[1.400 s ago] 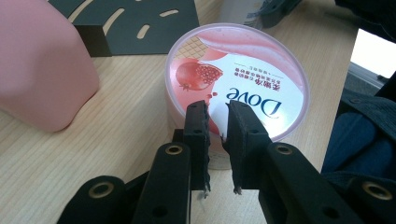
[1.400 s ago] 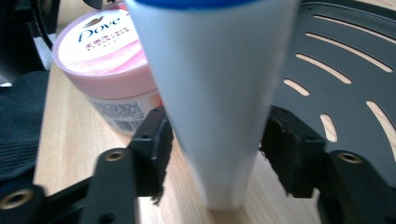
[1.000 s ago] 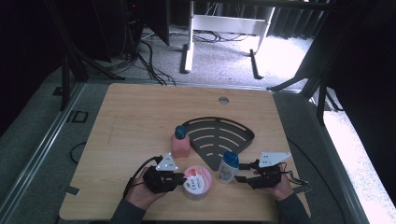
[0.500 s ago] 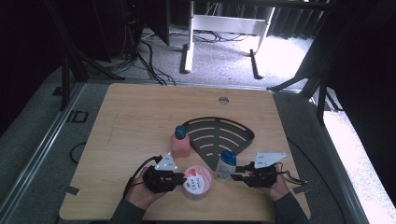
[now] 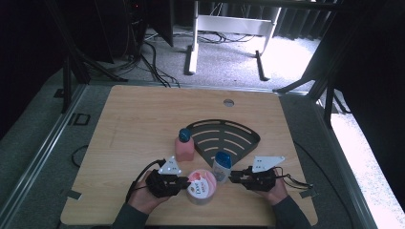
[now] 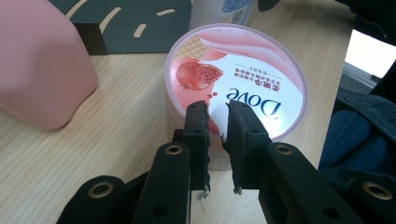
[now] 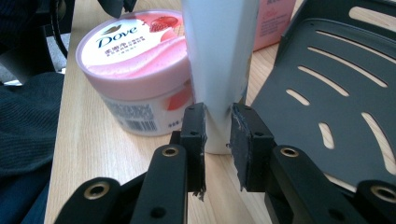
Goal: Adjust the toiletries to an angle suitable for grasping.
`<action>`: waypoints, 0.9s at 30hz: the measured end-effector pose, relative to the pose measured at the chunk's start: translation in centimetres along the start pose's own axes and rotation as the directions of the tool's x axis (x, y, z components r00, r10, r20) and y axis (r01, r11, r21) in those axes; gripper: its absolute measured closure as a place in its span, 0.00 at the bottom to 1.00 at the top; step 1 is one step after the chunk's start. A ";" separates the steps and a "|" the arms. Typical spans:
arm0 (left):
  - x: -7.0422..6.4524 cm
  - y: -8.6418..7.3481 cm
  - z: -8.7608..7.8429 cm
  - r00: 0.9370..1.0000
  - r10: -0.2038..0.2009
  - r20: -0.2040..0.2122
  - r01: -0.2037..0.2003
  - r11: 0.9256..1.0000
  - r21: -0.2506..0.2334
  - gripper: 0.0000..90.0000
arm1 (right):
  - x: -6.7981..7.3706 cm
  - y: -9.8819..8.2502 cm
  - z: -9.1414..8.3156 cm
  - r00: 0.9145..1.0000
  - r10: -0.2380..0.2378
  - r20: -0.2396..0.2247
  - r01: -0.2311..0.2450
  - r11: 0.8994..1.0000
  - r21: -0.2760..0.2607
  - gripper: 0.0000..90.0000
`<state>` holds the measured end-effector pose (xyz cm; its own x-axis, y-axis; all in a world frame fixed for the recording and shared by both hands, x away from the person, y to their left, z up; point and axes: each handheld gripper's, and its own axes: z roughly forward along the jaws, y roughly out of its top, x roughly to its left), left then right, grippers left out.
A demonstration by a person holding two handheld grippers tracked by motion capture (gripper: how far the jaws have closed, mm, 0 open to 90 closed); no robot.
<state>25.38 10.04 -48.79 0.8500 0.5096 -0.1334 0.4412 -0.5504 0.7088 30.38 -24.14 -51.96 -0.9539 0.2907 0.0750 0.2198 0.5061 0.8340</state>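
Dove tub (image 5: 201, 188) on the table (image 5: 138, 119) just in front of the black slotted tray (image 5: 224, 136), left gripper (image 6: 217, 123) closed on its near rim, seemingly pinching the lid edge, white blue-capped bottle (image 5: 222, 165) just right of the tub, right gripper (image 7: 217, 122) closing about its base, pads apparently touching

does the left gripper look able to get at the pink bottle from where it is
Probably yes: the left gripper sits at the Dove tub, and the pink bottle stands just beyond it with bare table between. It would need to open first.
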 end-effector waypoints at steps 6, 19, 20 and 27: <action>0.0 0.0 0.0 1.000 0.003 0.001 -0.003 1.000 0.003 0.87 | 0.4 0.6 1.1 1.000 -0.008 0.012 0.008 1.000 -0.004 0.87; 0.1 -0.1 0.0 1.000 0.001 0.009 -0.001 1.000 -0.002 0.87 | 0.9 1.8 3.2 0.998 -0.006 0.067 0.008 1.000 -0.030 0.96; 0.1 -0.1 0.0 1.000 0.000 0.008 0.000 1.000 -0.003 0.87 | 0.9 1.9 3.3 0.998 -0.007 0.070 0.010 0.999 -0.035 0.96; 0.2 0.0 0.0 1.000 -0.001 0.012 0.001 1.000 -0.002 0.87 | 0.7 2.8 3.8 0.998 -0.019 0.061 0.022 0.999 -0.038 0.96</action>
<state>25.47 10.16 -48.82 0.8528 0.5025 -0.1424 0.4416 -0.5482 0.7102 31.06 -19.46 -51.67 -0.9437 0.3299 0.0255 0.1912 0.4807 0.8558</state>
